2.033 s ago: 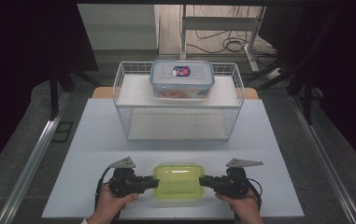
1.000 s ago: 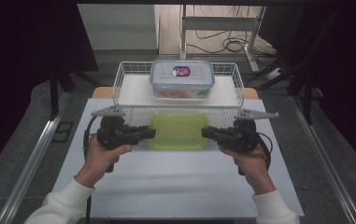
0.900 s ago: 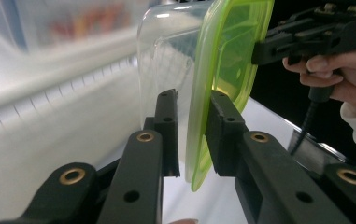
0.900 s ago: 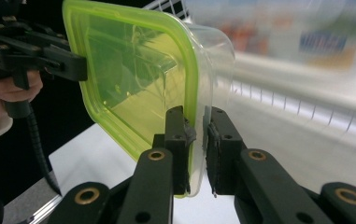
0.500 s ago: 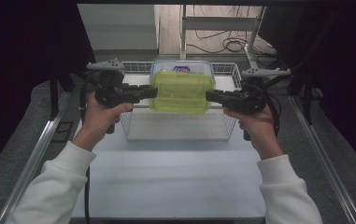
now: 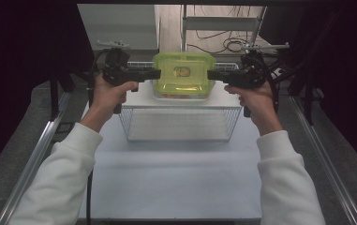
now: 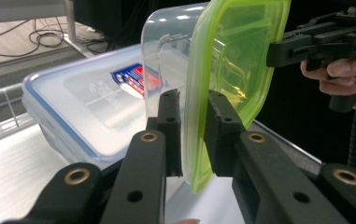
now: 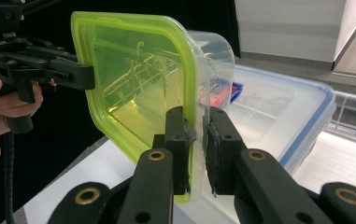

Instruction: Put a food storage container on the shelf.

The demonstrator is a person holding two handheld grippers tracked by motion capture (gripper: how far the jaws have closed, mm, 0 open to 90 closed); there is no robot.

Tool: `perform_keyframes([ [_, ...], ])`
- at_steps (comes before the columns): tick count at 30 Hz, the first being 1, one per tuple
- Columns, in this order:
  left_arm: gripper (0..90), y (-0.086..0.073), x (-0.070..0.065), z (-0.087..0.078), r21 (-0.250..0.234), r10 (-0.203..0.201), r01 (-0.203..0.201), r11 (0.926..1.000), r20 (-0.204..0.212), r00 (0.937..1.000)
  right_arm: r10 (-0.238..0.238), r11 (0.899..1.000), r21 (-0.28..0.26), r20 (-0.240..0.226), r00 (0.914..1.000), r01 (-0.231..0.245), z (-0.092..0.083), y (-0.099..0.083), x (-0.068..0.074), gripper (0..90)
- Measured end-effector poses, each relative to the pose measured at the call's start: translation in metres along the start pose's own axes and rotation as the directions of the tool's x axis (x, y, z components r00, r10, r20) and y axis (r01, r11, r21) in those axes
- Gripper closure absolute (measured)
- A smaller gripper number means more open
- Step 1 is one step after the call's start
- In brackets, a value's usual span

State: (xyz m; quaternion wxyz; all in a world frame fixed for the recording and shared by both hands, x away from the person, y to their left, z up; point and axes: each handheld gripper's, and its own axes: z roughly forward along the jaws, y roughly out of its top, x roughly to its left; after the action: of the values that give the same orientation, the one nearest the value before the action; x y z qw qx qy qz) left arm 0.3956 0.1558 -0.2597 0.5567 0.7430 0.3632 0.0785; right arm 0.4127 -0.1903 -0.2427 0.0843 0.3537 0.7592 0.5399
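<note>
Grippers, two (image 6: 155, 74) (image 6: 212, 75), each clamped on one green-lidded container (image 6: 183, 72); one blue-lidded container (image 7: 80, 109) beneath.

Both arms come up from the bottom of the high view in white sleeves, stretched forward and a bit inward, so the two hands sit level with each other and well apart. The left hand (image 6: 107, 96) has its left claw (image 6: 156, 73) pointing inward toward the right one, and in the left gripper view its jaws stand close together and nearly parallel, clamped on a thin edge. The right hand (image 6: 256, 96) mirrors that, with the right claw (image 6: 210, 74) aimed back at the left and its jaws pinched just as narrow.
</note>
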Motion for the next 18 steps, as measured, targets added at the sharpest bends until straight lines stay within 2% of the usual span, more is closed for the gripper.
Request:
perform_keyframes([
  [9, 78.3, 0.01, 0.015, 0.009, 0.011, -0.02, 0.02, 0.9997, -0.001, 0.9998, 0.024, 1.0, 0.015, 0.003, 0.9997, -0.024, 0.009, 0.015, -0.013, 80.4],
  [16, 78.1, 0.012, 0.03, 0.021, 0.036, -0.068, 0.069, 0.997, -0.008, 0.9976, 0.08, 0.996, 0.034, 0.012, 0.9967, -0.081, 0.024, 0.018, -0.027, 80.0],
  [18, 77.4, 0.013, 0.034, 0.022, 0.025, -0.094, 0.093, 0.9953, 0.009, 0.9956, 0.103, 0.994, 0.022, 0.005, 0.9947, -0.103, 0.027, 0.018, -0.031, 79.8],
])
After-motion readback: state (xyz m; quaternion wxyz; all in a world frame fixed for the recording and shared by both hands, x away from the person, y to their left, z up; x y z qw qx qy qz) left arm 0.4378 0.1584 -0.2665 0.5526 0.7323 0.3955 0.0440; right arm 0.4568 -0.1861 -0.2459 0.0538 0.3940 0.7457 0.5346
